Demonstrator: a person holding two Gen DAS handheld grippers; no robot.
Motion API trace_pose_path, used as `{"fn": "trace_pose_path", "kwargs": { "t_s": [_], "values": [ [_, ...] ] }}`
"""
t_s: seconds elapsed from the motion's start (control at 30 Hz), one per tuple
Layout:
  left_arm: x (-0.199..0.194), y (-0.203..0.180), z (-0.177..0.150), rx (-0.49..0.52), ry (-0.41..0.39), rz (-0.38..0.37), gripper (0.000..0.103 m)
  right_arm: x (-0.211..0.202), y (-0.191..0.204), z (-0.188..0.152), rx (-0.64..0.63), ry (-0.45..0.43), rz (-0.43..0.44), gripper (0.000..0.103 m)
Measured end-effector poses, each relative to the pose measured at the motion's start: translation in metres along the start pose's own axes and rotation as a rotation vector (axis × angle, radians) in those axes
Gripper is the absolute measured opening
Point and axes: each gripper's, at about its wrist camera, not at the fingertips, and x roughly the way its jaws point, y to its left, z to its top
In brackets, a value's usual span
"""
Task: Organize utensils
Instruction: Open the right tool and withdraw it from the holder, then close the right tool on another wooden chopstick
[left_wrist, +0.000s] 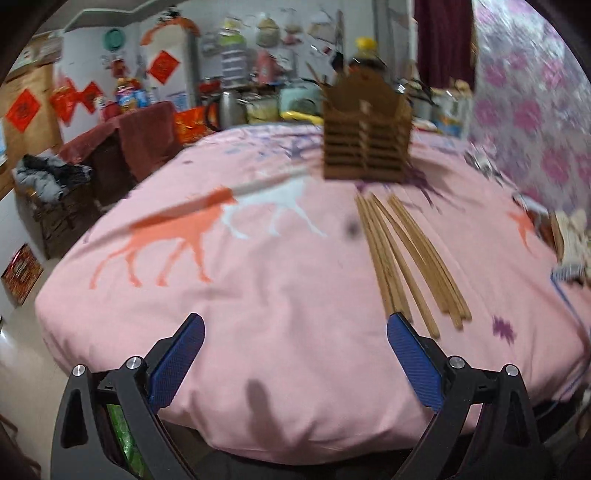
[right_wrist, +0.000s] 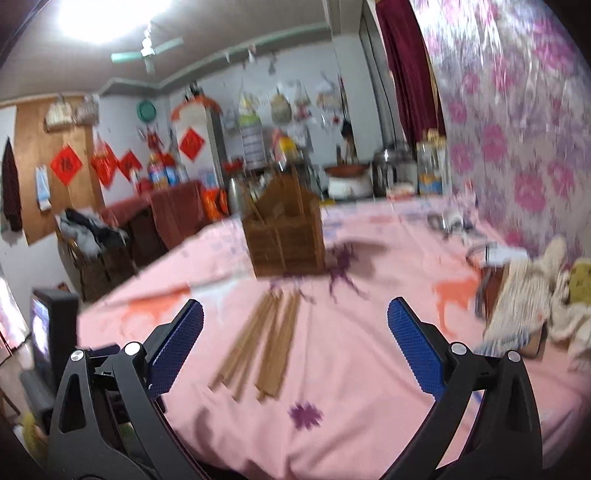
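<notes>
Chopsticks (left_wrist: 410, 262) lying loose just before wooden holder (left_wrist: 366, 137), pink sheet (left_wrist: 258, 314) bare around; left claw (left_wrist: 295, 332), right claw (right_wrist: 295, 317) gaping wide, gripping nothing.

The chopsticks (left_wrist: 408, 258) lie side by side on the bed (left_wrist: 258, 332). The holder (left_wrist: 366, 142) stands on the bed just behind them. More chopsticks stand in it.
</notes>
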Motion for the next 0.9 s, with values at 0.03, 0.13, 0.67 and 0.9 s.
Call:
{"fn": "trace_pose_path", "kwargs": {
  "t_s": [0.03, 0.13, 0.67, 0.9],
  "values": [
    [0.003, -0.005, -0.004, 0.019, 0.006, -0.008, 0.097, 0.006, -0.002, -0.005, 0.003, 0.020, -0.009, 0.096],
    [0.010, -0.016, -0.009, 0.065, 0.020, -0.022, 0.097, 0.025, -0.012, -0.018, 0.031, 0.090, -0.030, 0.096],
    [0.052, -0.019, 0.004, 0.047, 0.057, -0.051, 0.072, 0.034, -0.024, -0.028, 0.082, 0.142, -0.032, 0.096],
    [0.048, -0.032, 0.004, 0.101, 0.035, -0.084, 0.007, 0.034, -0.023, -0.029, 0.079, 0.142, -0.035, 0.096]
  ]
}}
